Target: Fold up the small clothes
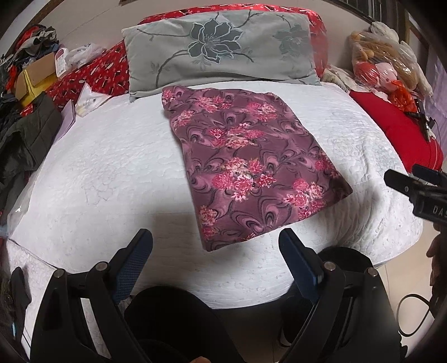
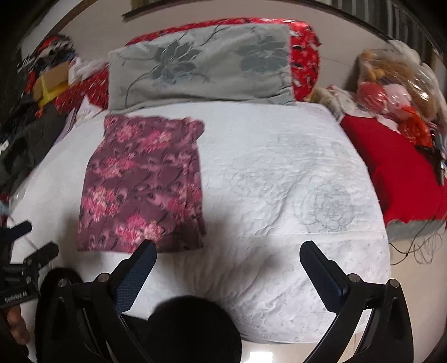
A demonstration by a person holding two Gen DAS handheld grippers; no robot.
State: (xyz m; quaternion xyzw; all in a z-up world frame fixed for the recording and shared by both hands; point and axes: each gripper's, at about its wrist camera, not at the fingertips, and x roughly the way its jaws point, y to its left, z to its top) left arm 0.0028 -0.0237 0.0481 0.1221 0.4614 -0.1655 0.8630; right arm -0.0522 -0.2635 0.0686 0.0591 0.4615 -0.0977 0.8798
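A purple garment with pink flowers (image 1: 245, 162) lies folded into a flat rectangle on the white quilted bed (image 1: 106, 173). My left gripper (image 1: 216, 240) is open and empty, held above the bed just short of the garment's near edge. In the right wrist view the garment (image 2: 142, 184) lies left of centre. My right gripper (image 2: 227, 251) is open and empty, above bare quilt (image 2: 279, 178) to the right of the garment's near corner. The right gripper also shows at the right edge of the left wrist view (image 1: 419, 192), the left gripper at the left edge of the right wrist view (image 2: 25, 251).
A grey flowered pillow (image 1: 220, 50) leans on a red bolster (image 1: 318, 25) at the head of the bed. Clothes and boxes (image 1: 30, 72) pile at the left. A red cushion (image 1: 396, 128) and bagged toys (image 1: 382, 64) sit at the right.
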